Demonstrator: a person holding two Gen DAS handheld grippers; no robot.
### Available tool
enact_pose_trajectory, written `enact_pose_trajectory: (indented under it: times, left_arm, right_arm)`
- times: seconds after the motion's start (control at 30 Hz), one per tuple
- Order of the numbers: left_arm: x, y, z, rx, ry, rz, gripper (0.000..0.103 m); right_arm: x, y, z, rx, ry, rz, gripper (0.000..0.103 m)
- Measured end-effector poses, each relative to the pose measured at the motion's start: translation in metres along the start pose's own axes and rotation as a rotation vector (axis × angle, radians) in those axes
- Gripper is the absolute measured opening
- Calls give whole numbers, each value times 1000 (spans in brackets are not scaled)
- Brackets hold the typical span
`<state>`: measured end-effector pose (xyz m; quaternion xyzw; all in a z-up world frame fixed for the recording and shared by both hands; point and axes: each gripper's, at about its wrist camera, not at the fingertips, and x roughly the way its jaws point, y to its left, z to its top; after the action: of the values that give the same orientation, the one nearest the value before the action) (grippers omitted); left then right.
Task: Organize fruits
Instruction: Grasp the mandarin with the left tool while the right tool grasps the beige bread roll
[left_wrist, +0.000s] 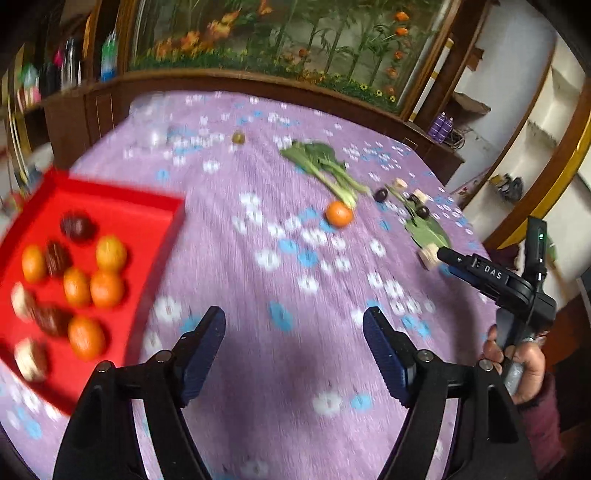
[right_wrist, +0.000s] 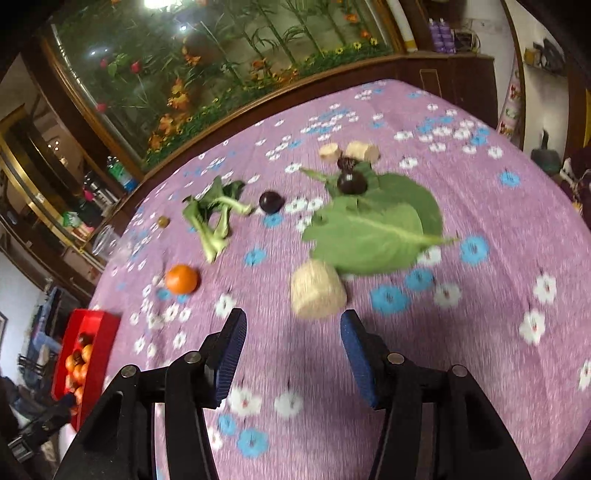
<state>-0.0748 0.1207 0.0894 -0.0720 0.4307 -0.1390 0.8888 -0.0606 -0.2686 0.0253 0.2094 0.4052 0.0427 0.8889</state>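
Both our grippers gape empty: one round orange tangerine (left_wrist: 339, 213) lies ahead-right of our left gripper (left_wrist: 294, 350), ahead-left of our right gripper (right_wrist: 293, 354).

White letters "DAS" stand on the right claw (left_wrist: 439, 254).

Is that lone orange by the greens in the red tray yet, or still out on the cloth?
Out. The orange lies on the purple cloth beside the bok choy, well apart from the red tray.
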Motion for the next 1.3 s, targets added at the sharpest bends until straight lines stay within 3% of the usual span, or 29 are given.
enact_pose_trajectory:
  times: [0.17, 0.43, 0.63, 0.93, 1.3]
  left_arm:
    - [20, -15, 31, 47, -29, 35, 76]
    - [71, -40, 59, 128, 3, 54, 76]
    - [112, -53, 74, 156, 24, 65, 76]
    - [166, -66, 87, 205, 79, 97, 76]
    - [193, -73, 83, 234, 126, 115, 76]
  right_arm:
    - [12, 8, 7, -18, -27, -39, 59]
    - [15, 6, 8, -35, -84, -66, 61]
    - [23, -4, 12, -12, -80, -61, 62]
    - [27, 1, 10, -50, -75, -101, 63]
    - [38, 4, 6, -85, -31, -162, 60]
